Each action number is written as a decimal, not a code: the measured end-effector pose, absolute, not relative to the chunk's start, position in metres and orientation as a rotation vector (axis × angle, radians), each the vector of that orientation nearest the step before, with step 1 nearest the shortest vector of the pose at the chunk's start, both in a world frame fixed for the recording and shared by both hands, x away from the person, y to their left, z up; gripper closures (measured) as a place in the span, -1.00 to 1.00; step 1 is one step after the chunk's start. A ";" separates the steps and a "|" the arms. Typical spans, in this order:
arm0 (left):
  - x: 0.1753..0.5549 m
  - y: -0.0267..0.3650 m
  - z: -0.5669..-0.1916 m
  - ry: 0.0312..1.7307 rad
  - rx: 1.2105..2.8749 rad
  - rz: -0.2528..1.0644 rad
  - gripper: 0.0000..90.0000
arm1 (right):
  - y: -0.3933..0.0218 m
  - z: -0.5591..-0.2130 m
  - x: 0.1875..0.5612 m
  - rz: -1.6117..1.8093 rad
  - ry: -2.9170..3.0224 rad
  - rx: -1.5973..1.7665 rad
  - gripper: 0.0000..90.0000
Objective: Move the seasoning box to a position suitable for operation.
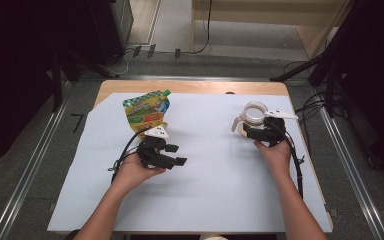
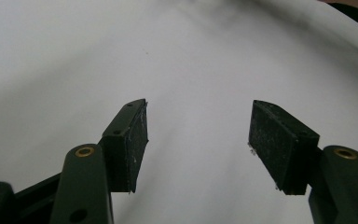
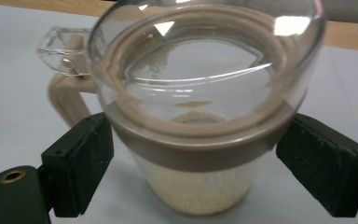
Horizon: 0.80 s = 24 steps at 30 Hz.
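R gripper (image 3: 191,172) jaws sit spread round the glass jug (image 3: 200,107) at desk's (image 1: 220,170) far right, not gripping. L gripper (image 2: 198,140) spread, holding nothing. Risk: a nudge could tip jug w/ its lid.

Jug (image 3: 200,116) top rim cut off by right gripper view's upper edge; contents too blurry to ID. Pouch (image 1: 147,111) print too small to read, lower end hidden behind left gripper (image 1: 172,155).
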State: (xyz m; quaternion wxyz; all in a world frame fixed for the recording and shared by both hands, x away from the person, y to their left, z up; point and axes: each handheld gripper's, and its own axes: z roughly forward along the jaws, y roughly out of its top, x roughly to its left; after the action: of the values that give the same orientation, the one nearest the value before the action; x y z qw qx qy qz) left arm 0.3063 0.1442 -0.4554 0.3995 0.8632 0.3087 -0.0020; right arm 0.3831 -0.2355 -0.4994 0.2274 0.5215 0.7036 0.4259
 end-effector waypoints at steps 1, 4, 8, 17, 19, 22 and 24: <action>0.306 0.144 -0.455 0.780 2.184 -0.006 -0.15 | -0.235 -0.499 0.383 1.173 1.938 1.437 -0.74; 0.306 0.144 -0.455 0.773 2.183 -0.010 -0.14 | -0.233 -0.507 0.389 1.209 1.906 1.453 -0.78; 0.306 0.144 -0.455 0.781 2.172 -0.019 -0.15 | -0.232 -0.515 0.395 1.248 1.879 1.472 -0.83; 0.307 0.143 -0.456 0.781 2.176 -0.019 -0.15 | -0.227 -0.519 0.397 1.239 1.831 1.467 -0.81; 0.307 0.143 -0.456 0.780 2.176 -0.020 -0.15 | -0.224 -0.518 0.394 1.205 1.820 1.433 -0.76; 0.308 0.143 -0.456 0.782 2.173 -0.029 -0.17 | -0.222 -0.516 0.392 1.168 1.820 1.398 -0.74; 0.308 0.143 -0.457 0.782 2.174 -0.033 -0.17 | -0.223 -0.516 0.393 1.183 1.816 1.407 -0.74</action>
State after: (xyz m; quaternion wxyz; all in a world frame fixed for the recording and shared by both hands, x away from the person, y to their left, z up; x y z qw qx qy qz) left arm 0.3076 0.1431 -0.4565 0.4038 0.8607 0.3098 -0.0131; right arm 0.3925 -0.2231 -0.5159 0.2751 0.5236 0.6756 0.4401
